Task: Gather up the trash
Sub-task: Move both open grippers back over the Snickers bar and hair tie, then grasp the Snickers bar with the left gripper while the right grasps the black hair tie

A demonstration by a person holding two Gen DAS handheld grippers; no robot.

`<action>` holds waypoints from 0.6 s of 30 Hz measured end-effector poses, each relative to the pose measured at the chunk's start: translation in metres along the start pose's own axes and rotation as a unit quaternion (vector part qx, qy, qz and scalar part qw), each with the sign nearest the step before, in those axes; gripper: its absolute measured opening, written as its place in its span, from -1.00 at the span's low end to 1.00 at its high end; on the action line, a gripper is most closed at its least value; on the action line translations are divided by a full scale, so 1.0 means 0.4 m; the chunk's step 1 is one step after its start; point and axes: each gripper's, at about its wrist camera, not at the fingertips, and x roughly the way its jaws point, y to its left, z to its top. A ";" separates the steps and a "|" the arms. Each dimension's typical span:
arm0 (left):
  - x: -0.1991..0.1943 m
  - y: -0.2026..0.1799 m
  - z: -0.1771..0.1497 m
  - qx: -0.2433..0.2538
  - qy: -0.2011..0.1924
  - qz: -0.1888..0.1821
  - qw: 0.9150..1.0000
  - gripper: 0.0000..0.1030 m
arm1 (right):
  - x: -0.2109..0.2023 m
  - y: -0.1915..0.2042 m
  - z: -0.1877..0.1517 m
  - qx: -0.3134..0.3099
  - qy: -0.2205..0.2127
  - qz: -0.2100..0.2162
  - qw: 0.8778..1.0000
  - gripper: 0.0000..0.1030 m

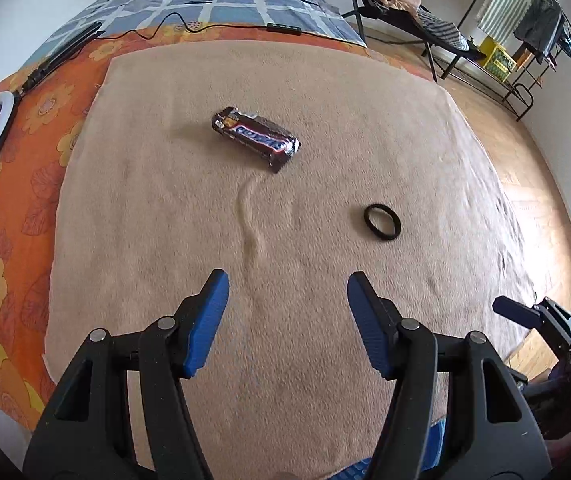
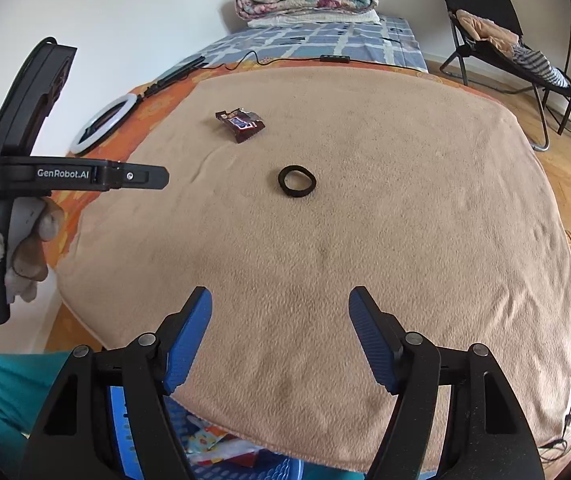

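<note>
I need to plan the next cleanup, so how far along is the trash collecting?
Done: wrappers already lie in the blue basket below the bed's edge. In hand: nothing; left gripper and right gripper are both open and empty. Left: the candy wrapper on the tan blanket; the hair tie isn't clearly trash.

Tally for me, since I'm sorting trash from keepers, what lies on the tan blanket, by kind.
Candy bar wrapper: 1
Black hair tie: 1
Total: 2, both lying loose on the tan blanket, apart from each other.
</note>
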 end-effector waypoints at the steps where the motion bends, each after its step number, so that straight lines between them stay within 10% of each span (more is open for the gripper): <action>1: 0.008 0.007 0.017 -0.006 -0.002 -0.002 1.000 0.23 | 0.010 -0.003 0.011 0.002 0.000 0.005 1.000 0.37; 18: 0.191 0.120 0.199 -0.140 -0.012 -0.028 0.990 0.23 | 0.177 -0.015 0.128 -0.007 0.004 -0.008 1.000 0.37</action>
